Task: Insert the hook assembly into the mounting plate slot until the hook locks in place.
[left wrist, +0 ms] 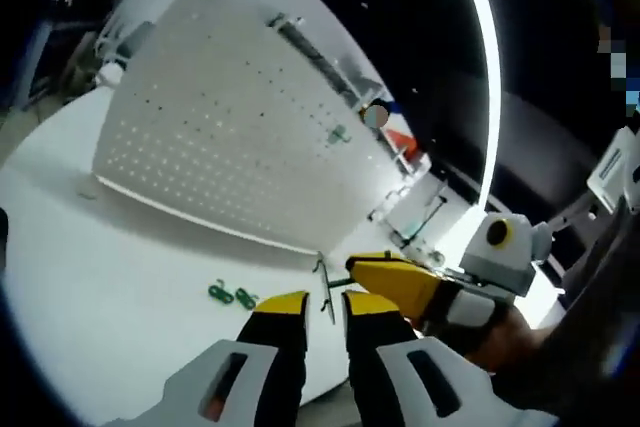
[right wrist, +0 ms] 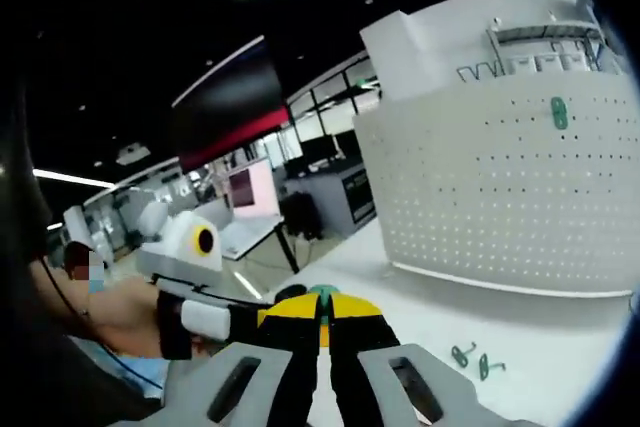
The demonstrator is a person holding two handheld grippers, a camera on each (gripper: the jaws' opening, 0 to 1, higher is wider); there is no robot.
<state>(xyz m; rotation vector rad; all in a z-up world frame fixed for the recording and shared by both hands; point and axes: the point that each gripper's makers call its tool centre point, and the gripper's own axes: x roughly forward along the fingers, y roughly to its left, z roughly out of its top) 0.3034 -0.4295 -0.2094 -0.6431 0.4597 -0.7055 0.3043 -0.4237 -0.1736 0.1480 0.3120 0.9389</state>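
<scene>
Left gripper view: green clips [left wrist: 232, 295] (two) lie near pegboard [left wrist: 240, 137].

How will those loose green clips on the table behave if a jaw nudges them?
The green clips look small and thin, so probably light and apt to skid on the smooth white table. Lying flat, they seem unlikely to roll, but hard to pinch.

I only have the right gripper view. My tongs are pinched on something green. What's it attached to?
Observer: In the left gripper view, a thin metal hook stands at the tips of the right tongs.
Operator: And my other hand?
Observer: The left tongs are open, with one jaw on each side of that hook.
Operator: Anything else I'm missing?
Observer: An orange object sits beyond the far end of the pegboard.
</scene>
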